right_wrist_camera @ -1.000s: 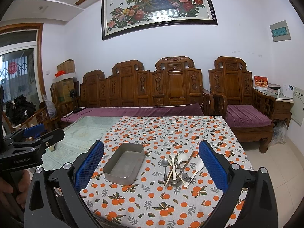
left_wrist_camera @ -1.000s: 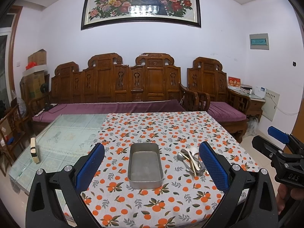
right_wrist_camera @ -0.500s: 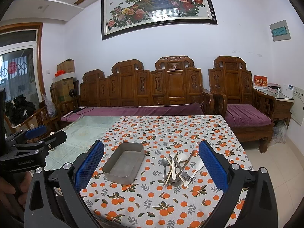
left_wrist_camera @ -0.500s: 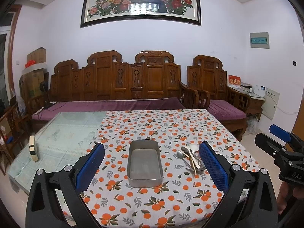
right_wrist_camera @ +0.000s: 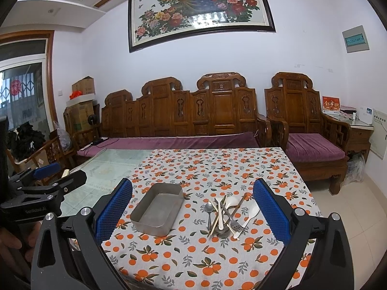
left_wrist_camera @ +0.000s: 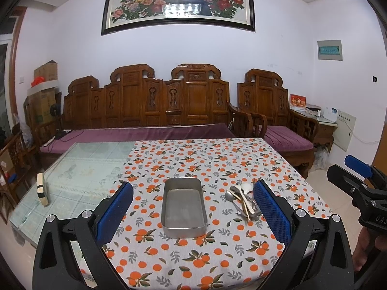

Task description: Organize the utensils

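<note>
Both wide open and empty, left gripper (left_wrist_camera: 193, 213) facing the empty metal tray (left_wrist_camera: 184, 211), right gripper (right_wrist_camera: 192, 213) facing the utensil pile (right_wrist_camera: 226, 213) beside it, probably for easy transfer.

A rectangular metal tray (left_wrist_camera: 184, 211) with rounded corners lies flat and empty on the orange-print tablecloth (left_wrist_camera: 193, 159). At its 3 o'clock, close but apart, sits a loose heap of utensils (right_wrist_camera: 225, 213): metal spoons (right_wrist_camera: 208, 209), a fork (right_wrist_camera: 233, 220), chopsticks (right_wrist_camera: 216, 217) and white plastic spoons (right_wrist_camera: 249, 213), crossed over one another, handles pointing mostly toward 12 o'clock.
</note>
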